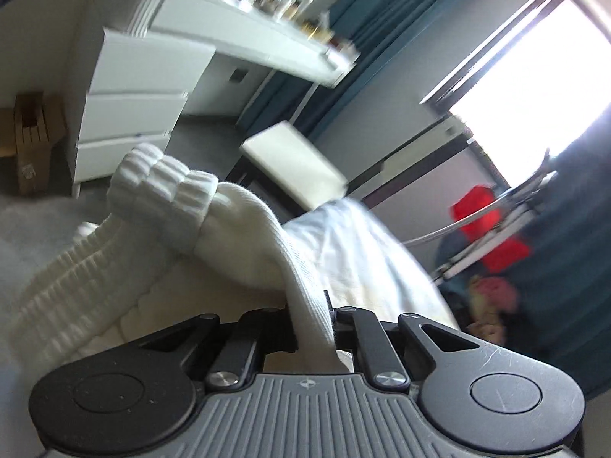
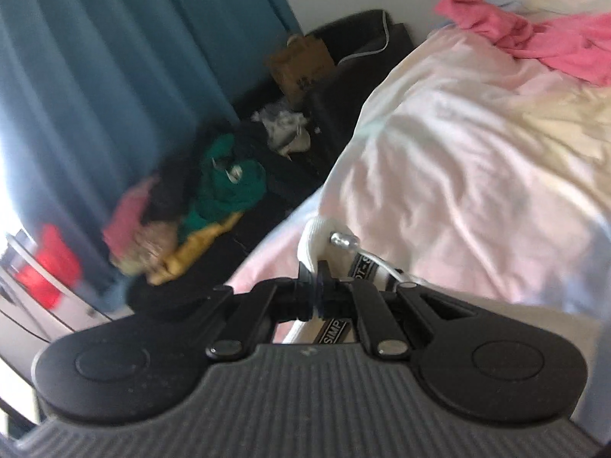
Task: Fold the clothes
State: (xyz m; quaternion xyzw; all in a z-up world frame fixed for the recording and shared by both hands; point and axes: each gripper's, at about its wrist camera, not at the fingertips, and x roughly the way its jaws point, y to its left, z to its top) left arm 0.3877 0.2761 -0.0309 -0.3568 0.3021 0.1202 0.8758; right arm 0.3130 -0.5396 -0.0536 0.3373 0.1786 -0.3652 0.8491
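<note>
In my left gripper (image 1: 311,316) the jaws are closed tight on a fold of a white knit garment (image 1: 244,236), which rises out of the pinch and hangs in front of me with its thick ribbed cuff (image 1: 164,187) bunched at the top; my right gripper (image 2: 319,286) is pinched narrow on another white edge (image 2: 319,234) that carries a drawstring with a metal tip (image 2: 341,239) and a printed band (image 2: 364,263), so I judge both hands hold the same piece, lifted clear of the bed rather than lying on it. It looks soft and floppy, light enough to sag wherever I let go, with the ribbed parts thicker and easier to grip than the smooth knit; I would keep hold at hems and cuffs, away from the cord, which could slip out of the pads. Just beyond my right hand lies the bed sheet (image 2: 458,152), pale and rumpled, the likely place to spread the piece flat. Further up the bed a pink cloth (image 2: 534,38) lies crumpled. Beside the bed a heap of clothes (image 2: 214,198) sits on the floor under the teal curtain (image 2: 114,57); past my left hand stand a white chest of drawers (image 1: 133,107) and a bright window (image 1: 534,87)
</note>
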